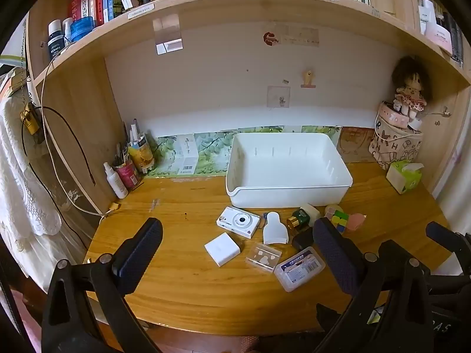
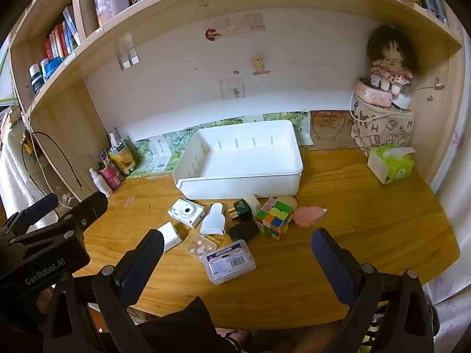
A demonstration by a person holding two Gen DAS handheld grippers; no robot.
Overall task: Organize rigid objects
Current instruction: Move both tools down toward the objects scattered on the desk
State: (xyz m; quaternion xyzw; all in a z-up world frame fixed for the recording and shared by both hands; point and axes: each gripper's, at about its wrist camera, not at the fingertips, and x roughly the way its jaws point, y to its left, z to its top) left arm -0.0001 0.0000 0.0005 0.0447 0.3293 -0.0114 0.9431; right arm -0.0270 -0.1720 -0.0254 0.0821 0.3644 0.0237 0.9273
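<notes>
Reaching into that tight cluster is where you can slip, because both tools are spread wide with nothing between their fingers: your left tool (image 1: 237, 253) and your right tool (image 2: 238, 260) hang above the near edge of the tabletop (image 2: 368, 206), well short of the objects. The things to sort lie in front of the empty white bin (image 2: 244, 158), which sits at the back, its low front lip facing them. The white camera (image 2: 186, 212), white scoop-shaped piece (image 2: 213, 220), green bottle (image 2: 243, 209) and black pouch (image 2: 243, 231) are crowded together, some touching, so wide fingers coming down around one may well shove its neighbour or trap two at once. The colour cube (image 2: 273, 219) sits just beside the pink piece (image 2: 307, 216) and could nudge it toward the right. The clear box (image 2: 201, 245) and labelled plastic case (image 2: 229, 261) look slick and flat, so a shallow pinch would likely skid off. The white charger block (image 2: 170, 234) lies partly behind your right tool's left finger, where you could clip it. With both tools this close together, they may also collide.
</notes>
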